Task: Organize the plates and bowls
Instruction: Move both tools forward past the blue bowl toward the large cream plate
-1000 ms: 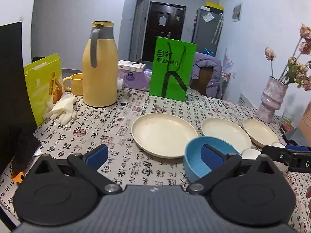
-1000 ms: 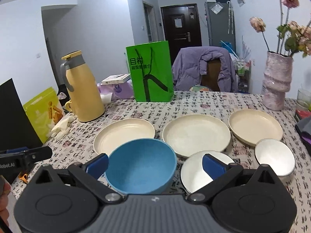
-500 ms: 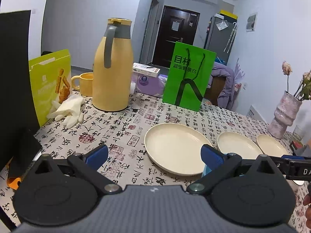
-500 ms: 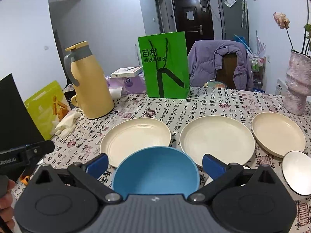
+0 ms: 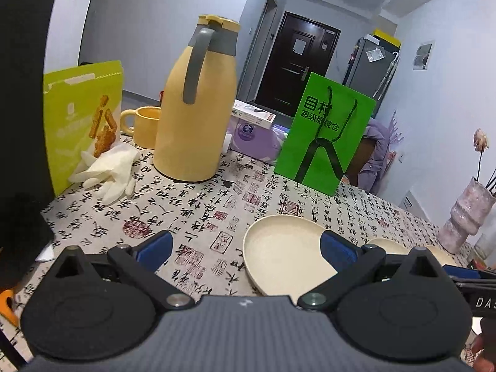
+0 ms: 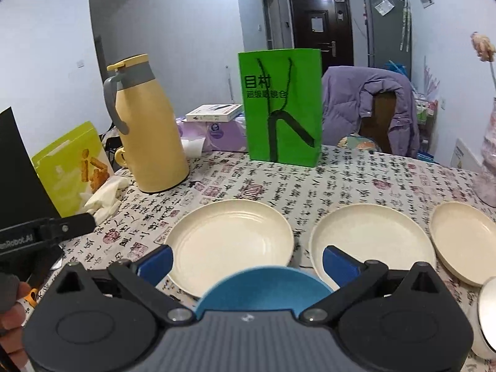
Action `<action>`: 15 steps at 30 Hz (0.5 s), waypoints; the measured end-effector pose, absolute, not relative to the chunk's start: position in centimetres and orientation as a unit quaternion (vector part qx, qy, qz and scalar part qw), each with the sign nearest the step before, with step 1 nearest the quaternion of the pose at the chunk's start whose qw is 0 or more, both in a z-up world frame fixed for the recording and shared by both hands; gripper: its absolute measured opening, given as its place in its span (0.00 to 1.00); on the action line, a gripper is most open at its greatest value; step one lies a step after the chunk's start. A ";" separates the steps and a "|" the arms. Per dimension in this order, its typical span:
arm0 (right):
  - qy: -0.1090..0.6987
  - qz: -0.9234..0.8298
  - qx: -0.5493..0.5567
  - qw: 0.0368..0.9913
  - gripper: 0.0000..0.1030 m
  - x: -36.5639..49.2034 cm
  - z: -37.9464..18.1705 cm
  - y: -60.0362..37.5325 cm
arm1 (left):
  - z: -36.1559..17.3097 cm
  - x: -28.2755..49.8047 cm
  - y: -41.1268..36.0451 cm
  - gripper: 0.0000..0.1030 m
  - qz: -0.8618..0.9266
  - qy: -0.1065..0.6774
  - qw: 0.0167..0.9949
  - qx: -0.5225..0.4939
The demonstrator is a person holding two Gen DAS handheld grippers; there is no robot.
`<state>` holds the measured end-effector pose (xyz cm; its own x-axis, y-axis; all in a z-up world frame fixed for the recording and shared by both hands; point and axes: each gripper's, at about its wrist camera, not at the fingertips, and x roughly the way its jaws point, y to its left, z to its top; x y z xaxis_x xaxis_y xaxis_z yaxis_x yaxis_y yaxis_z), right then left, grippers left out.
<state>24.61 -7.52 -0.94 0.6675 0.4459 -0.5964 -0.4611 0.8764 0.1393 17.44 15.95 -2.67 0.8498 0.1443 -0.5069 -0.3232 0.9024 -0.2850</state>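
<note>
- Our left claw (image 5: 245, 246) hangs with its blue pads wide apart and nothing between them, over bare printed cloth of the bench (image 5: 186, 214).
- Ahead of it, toward 11 o'clock, the cloth runs clear up to the yellow jug (image 5: 195, 117) and the white gloves (image 5: 108, 170); at 1 o'clock the green bag (image 5: 325, 136) stands upright.
- At 9 o'clock a black panel (image 5: 21, 93) closes that side.
- Our right claw (image 6: 246, 262) is also spread open and grips nothing; the blue bowl (image 6: 263, 288) sits just below and between its pads, its near part hidden by the claw body.
- We cannot tell whether the pads touch the bowl's rim.
- Three cream plates lie in a row beyond the bowl: the left plate (image 6: 229, 241) at 12 o'clock, the middle plate (image 6: 372, 238) at 1 o'clock, the right plate (image 6: 462, 238) at 2 o'clock, each apart from its neighbour.
- The plates are shallow, plain and face up, with faint rings inside.
- At 3 o'clock a small pale dish (image 6: 486, 313) is cut off by the frame edge.
- Between the plates and the green bag a broad strip of cloth lies open.
</note>
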 end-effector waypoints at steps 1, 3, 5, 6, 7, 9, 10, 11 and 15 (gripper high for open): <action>0.324 0.250 -0.013 0.912 0.99 24.9 -1.0 -7.2 | -2.8 17.8 16.1 1.00 0.123 0.245 0.943 -0.187; 0.325 0.249 -0.017 0.912 0.99 25.6 -1.1 -6.6 | -2.9 18.6 16.7 1.00 0.122 0.244 0.941 -0.199; 0.327 0.246 -0.019 0.912 0.99 26.3 -1.2 -6.2 | -3.1 19.4 17.1 1.00 0.122 0.244 0.938 -0.216; 0.327 0.245 -0.020 0.912 0.99 26.8 -1.2 -5.9 | -3.2 19.8 17.3 1.00 0.126 0.244 0.935 -0.226; 0.327 0.243 -0.022 0.913 0.99 27.1 -1.3 -5.7 | -3.3 20.1 17.5 1.00 0.129 0.242 0.933 -0.233; 0.323 0.240 -0.023 0.915 0.99 27.8 -1.3 -5.4 | -3.5 20.8 17.6 1.00 0.144 0.236 0.931 -0.237; 0.322 0.239 -0.024 0.915 0.99 28.0 -1.4 -5.2 | -3.6 21.2 17.7 1.00 0.156 0.234 0.931 -0.233; 0.323 0.240 -0.025 0.915 0.99 28.4 -1.5 -5.1 | -3.7 21.5 17.7 1.00 0.166 0.233 0.930 -0.231; 0.326 0.235 -0.034 0.915 0.99 29.4 -1.9 -4.4 | -5.2 22.7 18.8 1.00 0.175 0.234 0.927 -0.236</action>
